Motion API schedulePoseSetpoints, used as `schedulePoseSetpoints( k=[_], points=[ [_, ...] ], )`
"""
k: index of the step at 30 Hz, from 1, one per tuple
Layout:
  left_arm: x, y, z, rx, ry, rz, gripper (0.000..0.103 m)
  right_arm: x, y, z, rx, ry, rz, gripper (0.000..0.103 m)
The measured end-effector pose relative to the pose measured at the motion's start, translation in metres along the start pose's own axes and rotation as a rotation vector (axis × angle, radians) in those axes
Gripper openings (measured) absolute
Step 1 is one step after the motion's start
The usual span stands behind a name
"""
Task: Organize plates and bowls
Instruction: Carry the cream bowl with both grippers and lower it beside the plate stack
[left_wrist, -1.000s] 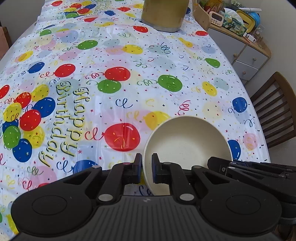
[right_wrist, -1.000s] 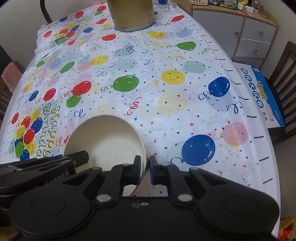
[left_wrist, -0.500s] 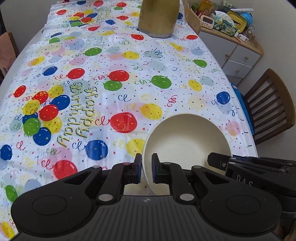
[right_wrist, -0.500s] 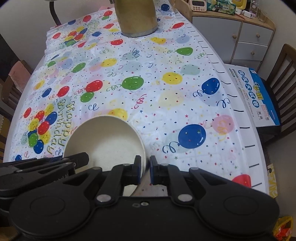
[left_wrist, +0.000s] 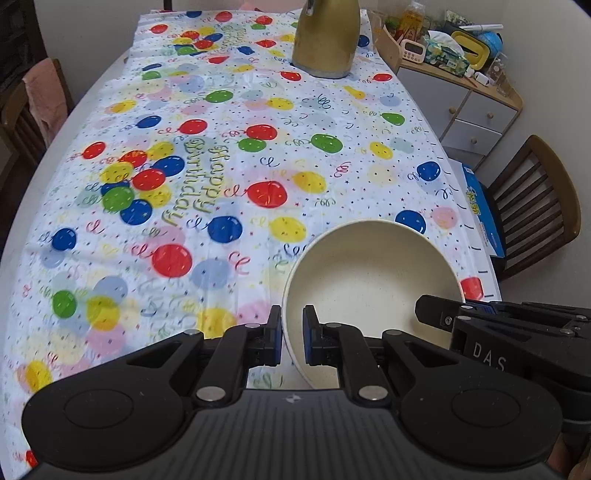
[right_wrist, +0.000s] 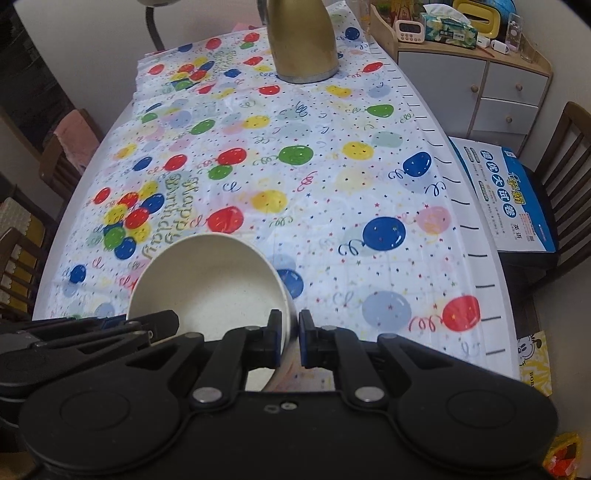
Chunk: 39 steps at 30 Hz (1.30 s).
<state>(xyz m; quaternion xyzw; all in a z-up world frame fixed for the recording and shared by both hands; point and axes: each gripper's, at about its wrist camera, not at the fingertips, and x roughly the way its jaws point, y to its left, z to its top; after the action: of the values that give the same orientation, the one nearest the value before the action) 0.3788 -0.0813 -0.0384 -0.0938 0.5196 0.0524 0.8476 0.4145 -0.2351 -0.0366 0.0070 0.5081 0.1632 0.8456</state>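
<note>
We find left gripper (left_wrist: 291, 338) and right gripper (right_wrist: 287, 338) both clamped on bowl (left_wrist: 373, 284) rim, lower frame. Risk: uneven pull tips bowl, rim slips.

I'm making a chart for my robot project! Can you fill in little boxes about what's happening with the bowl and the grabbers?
Held thing: cream bowl, empty inside
Left gripper: shut on the bowl's rim
Right gripper: shut on the opposite side of the rim
Bowl position: lifted above the table, tilted
Table cover: balloon tablecloth reading Happy Birthday
Also on table: gold kettle at the far end
Beside table: wooden chair
</note>
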Motion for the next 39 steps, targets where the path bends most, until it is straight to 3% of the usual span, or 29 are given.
schedulePoseSetpoints(
  k=[20,39],
  points=[
    [-0.095,0.04,-0.096,-0.085,-0.035,0.063,0.01,-0.08,0.056,-0.088,-0.145,-0.017,0.078,0.008],
    [-0.113,0.123,-0.155,-0.09,0.023,0.038,0.011,-0.09,0.135,-0.148,-0.193,0.035,0.08,0.009]
  ],
)
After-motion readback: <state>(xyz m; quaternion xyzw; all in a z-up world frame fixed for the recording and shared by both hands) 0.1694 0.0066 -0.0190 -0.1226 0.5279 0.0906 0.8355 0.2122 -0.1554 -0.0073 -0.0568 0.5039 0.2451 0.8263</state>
